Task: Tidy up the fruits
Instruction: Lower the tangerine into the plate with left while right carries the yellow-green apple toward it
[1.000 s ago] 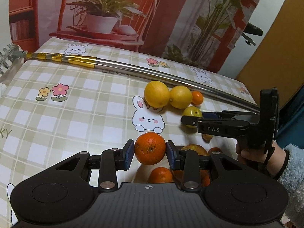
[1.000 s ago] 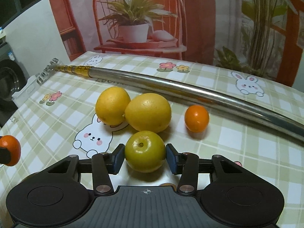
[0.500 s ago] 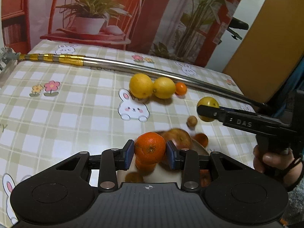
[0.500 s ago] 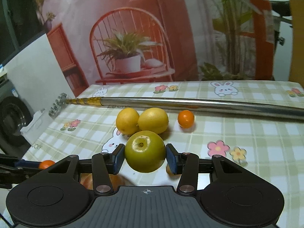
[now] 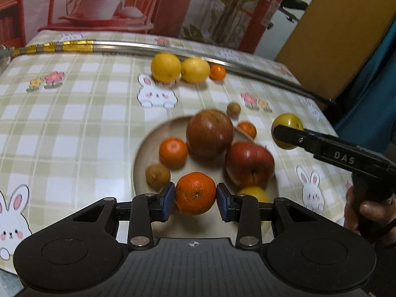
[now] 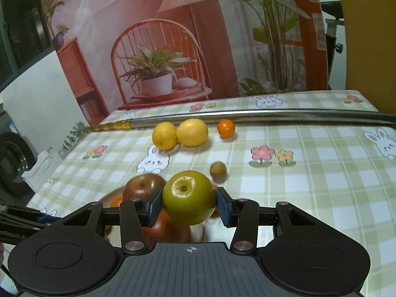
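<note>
The left tongs (image 5: 195, 204) are gripping an orange (image 5: 195, 193) above the plate (image 5: 148, 143) of somewhat blurred fruit; the right tongs (image 6: 189, 206) are clamping a green apple (image 6: 189, 196). Farther off, two lemons (image 6: 180, 135) are resting on the table (image 6: 309, 173).

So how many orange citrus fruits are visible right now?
4: one held in the left tool, one on the plate, one at the plate's far right rim, one by the lemons. Apples may hide more.

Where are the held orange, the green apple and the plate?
held orange (image 5: 195, 193), left wrist view, middle of its skin
green apple (image 6: 189, 196), right wrist view, front face below the stem pit
plate (image 5: 151, 143), left wrist view, bare left part
</note>
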